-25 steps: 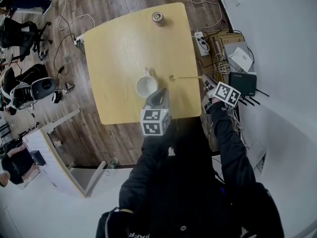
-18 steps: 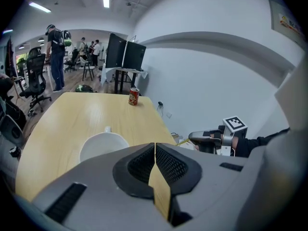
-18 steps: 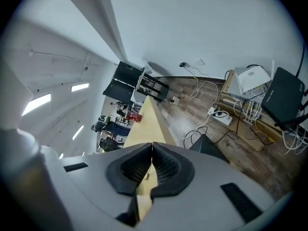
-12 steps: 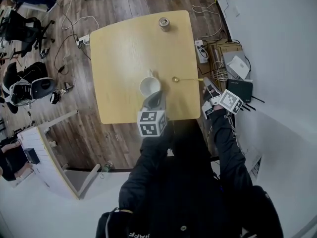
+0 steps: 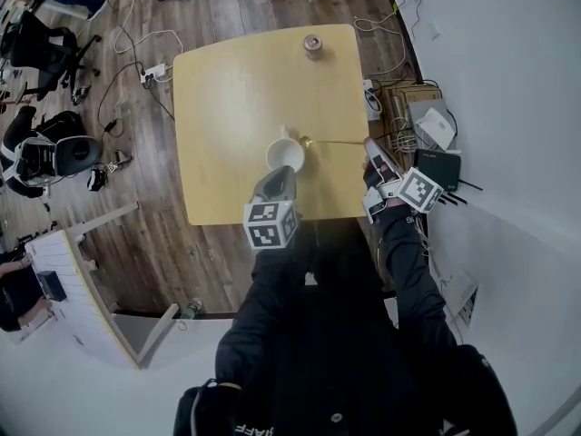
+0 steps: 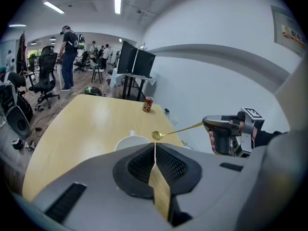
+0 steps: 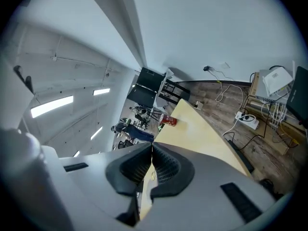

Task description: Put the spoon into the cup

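1. Wood-plank floor lies all round a pale yellow table. A white wall rises on the right, with loose cables and a black box at its foot.
2. On the table I see a white cup standing upright in the near half, its handle turned to the far side.
3. The spoon is slim and gold-coloured, with a small round bowl and a long, thin handle. It catches the light in the left gripper view.
4. The spoon is off the table. The right tool has its jaws clamped on the end of the handle, and the spoon reaches leftward from there, sloping a little down toward its bowl.
5. In the head view the spoon's bowl sits just beside the cup's far-right rim. I cannot tell whether it is over the opening or just outside it. In the left gripper view it hangs in the air close behind the rim.
6. In the right gripper view the pads meet tight, and a small gold glint shows low between them.
7. The left tool hovers just on the near side of the cup, angled down toward it. Its jaws are together with nothing between them.
8. A red can stands upright at the far edge of the table, well apart from the cup.
9. Far off in the left gripper view I can make out people standing among office chairs.
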`<state>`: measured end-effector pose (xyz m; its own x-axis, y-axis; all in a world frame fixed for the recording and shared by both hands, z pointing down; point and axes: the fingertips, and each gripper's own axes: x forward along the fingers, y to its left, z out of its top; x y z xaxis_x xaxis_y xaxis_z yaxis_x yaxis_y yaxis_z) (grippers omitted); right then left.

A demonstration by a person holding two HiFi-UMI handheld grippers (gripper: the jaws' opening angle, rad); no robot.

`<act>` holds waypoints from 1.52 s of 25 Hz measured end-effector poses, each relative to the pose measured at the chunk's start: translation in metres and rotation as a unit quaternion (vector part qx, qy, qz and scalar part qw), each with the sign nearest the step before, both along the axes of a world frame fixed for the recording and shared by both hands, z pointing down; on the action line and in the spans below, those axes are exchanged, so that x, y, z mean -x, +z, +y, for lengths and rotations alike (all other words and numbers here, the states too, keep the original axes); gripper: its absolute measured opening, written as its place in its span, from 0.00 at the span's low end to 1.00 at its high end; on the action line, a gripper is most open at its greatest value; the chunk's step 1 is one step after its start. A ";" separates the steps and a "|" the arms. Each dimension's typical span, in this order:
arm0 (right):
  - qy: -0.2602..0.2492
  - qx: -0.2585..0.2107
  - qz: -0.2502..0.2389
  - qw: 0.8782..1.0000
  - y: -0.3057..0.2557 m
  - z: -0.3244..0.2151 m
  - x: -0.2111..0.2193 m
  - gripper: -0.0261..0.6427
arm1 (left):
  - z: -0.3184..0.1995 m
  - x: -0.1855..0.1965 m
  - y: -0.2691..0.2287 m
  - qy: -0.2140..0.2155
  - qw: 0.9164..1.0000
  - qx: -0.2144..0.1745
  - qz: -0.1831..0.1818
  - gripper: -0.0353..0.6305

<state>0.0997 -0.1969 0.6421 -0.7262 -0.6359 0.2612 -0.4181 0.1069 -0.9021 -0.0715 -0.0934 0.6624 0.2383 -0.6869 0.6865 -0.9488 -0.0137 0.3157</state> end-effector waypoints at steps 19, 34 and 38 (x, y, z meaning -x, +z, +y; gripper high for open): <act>-0.114 -0.050 0.199 0.972 0.028 0.041 0.117 0.08 | 0.055 0.078 0.009 -0.057 0.998 0.013 0.008 0.11; -0.110 -0.013 0.244 0.963 0.045 0.051 0.118 0.26 | 0.064 0.122 -0.005 -0.062 0.998 -0.001 0.006 0.11; -0.092 -0.032 0.265 0.959 0.023 0.055 0.109 0.28 | 0.063 0.126 -0.015 -0.052 0.999 -0.010 -0.003 0.11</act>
